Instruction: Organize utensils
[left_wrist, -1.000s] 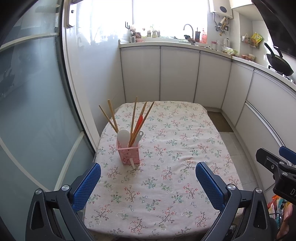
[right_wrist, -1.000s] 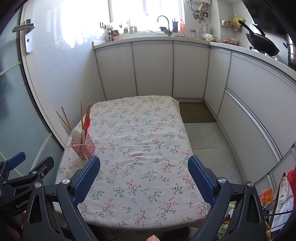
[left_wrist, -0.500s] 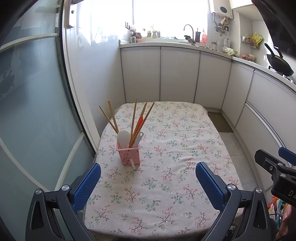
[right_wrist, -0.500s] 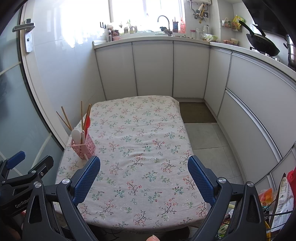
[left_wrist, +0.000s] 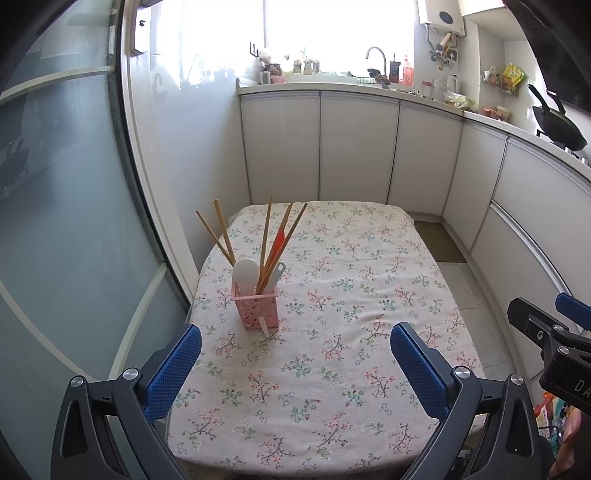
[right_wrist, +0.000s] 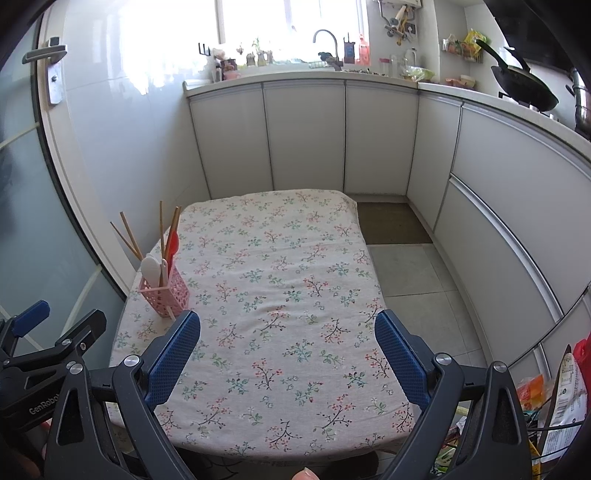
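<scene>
1. left tongs (left_wrist: 295, 354) gape wide, gripping nothing, above the near edge of the floral counter (left_wrist: 351, 295).
2. right tongs (right_wrist: 288, 343) likewise spread and bare.
3. pink holder (left_wrist: 255, 307) stands upright at the counter's left side, with chopsticks (left_wrist: 266, 236), white spoon (left_wrist: 244, 271) and red utensil (left_wrist: 277, 240) inside.

The left tongs (left_wrist: 295, 363) are spread wide with nothing between the blue pads (left_wrist: 173, 373), above the near part of the table (left_wrist: 332, 369) with its flowered cloth. A pink holder (left_wrist: 255, 307) stands upright near the left edge, holding chopsticks (left_wrist: 266, 240), white spoons (left_wrist: 244, 273) and a red utensil (left_wrist: 277, 242). The right tongs (left_wrist: 554, 332) show at the right border.
</scene>
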